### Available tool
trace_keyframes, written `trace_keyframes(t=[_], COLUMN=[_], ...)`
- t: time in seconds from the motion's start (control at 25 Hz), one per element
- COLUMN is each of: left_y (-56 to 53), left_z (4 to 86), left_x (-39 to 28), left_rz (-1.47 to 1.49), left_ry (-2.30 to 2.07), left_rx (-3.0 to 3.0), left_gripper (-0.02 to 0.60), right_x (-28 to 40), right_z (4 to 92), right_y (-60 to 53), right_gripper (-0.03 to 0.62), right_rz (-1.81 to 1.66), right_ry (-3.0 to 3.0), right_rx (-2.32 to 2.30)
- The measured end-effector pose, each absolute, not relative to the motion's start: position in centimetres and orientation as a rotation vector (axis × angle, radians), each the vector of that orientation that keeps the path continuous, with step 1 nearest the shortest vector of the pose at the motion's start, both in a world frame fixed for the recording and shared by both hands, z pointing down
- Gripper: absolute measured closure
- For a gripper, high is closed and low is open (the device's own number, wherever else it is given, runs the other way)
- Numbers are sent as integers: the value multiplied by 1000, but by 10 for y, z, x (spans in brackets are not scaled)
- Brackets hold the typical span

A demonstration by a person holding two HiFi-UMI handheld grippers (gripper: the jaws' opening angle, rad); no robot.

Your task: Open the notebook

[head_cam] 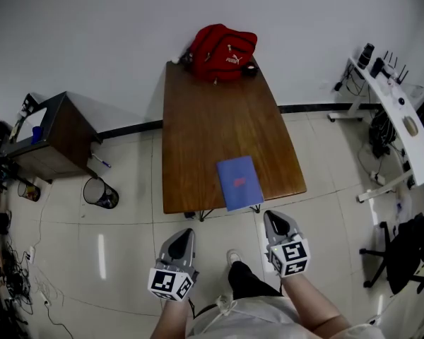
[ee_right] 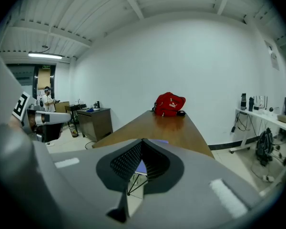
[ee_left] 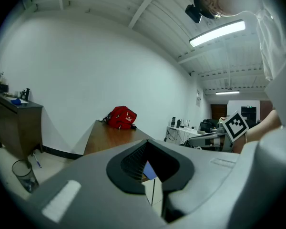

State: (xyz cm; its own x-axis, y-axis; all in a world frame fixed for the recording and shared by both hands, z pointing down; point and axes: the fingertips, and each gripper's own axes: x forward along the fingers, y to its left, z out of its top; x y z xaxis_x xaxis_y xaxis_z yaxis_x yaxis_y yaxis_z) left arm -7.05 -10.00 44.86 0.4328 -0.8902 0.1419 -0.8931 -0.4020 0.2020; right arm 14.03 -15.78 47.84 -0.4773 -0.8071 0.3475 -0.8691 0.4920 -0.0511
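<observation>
A closed blue notebook (head_cam: 239, 182) lies flat near the front edge of the brown wooden table (head_cam: 205, 126), slightly overhanging it. Both grippers hover in front of the table, short of its edge and apart from the notebook. My left gripper (head_cam: 187, 233) is to the notebook's lower left, my right gripper (head_cam: 271, 216) just below its right corner. Each has its jaws together with nothing between them. In the left gripper view a sliver of the notebook (ee_left: 149, 171) shows through the jaw hollow of the left gripper (ee_left: 145, 143). The right gripper (ee_right: 142, 141) points at the table, with the notebook (ee_right: 158, 141) just beyond its tips.
A red backpack (head_cam: 222, 51) sits at the table's far end against the wall. A dark cabinet (head_cam: 49, 136) and a wastebasket (head_cam: 99, 193) stand to the left. A white desk (head_cam: 403, 126) with equipment and a black office chair (head_cam: 403, 256) are to the right.
</observation>
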Motion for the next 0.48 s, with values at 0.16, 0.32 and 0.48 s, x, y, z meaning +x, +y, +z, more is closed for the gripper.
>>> trace_keyframes(t=[0.16,0.32,0.48], left_y=[-142,-171,-189], left_z=[466,498,524], left_x=[-61,-57,-54], left_rz=[56,125,182], left_ry=[-1526,-1483,-1451], left_rx=[2418,2376,2351], left_gripper=[577,577,577], right_x=[147,149,152], right_z=[512,557,593], right_y=[-201,-231,-245], right_gripper=[586,536,536], right_rz=[412,531,602], right_ry=[-2399,-2322,-2255], right_rx=[1390,1344,1316])
